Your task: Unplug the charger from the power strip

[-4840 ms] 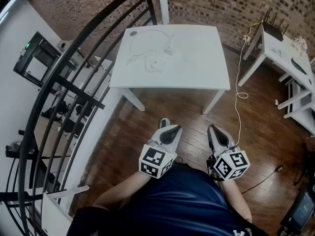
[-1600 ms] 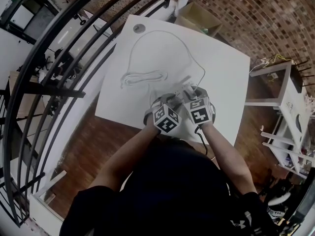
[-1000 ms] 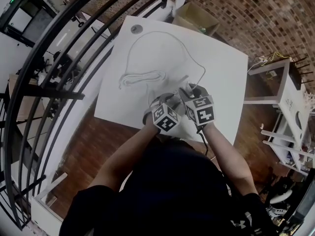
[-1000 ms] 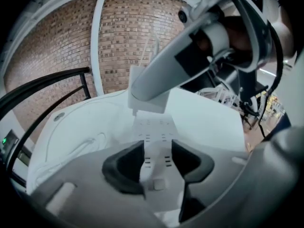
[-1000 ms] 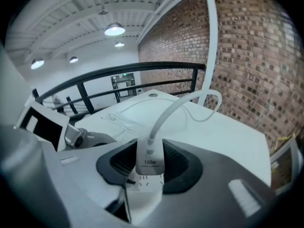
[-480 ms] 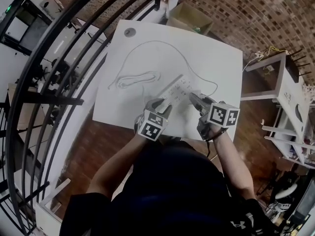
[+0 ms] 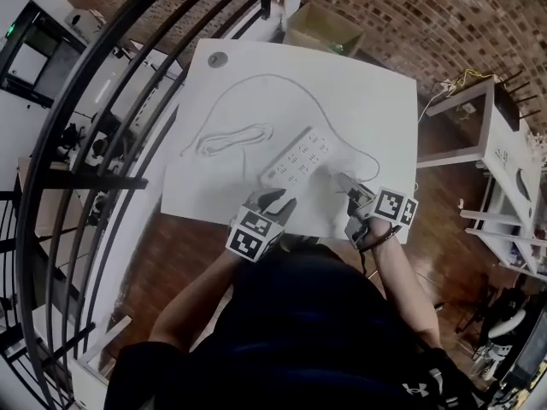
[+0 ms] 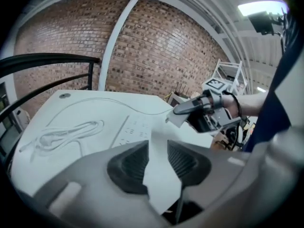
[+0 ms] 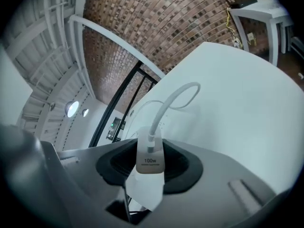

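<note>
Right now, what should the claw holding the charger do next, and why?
Probably lower the charger onto the table and let go. The right claw grips it, and it is already clear of the power strip.

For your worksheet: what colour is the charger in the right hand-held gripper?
White; the charger shows best in the right gripper view.

Head view: the left gripper (image 7: pixel 273 202), near 6 o'clock, points toward 1 o'clock; its jaws are closing with nothing between them. The right gripper (image 7: pixel 346 183), near 4 o'clock, points toward 10 o'clock, its pads clamped on the charger (image 9: pixel 149 161). The left forearm (image 7: pixel 198 304) and right forearm (image 7: pixel 403 273) extend bare from 6 o'clock.
</note>
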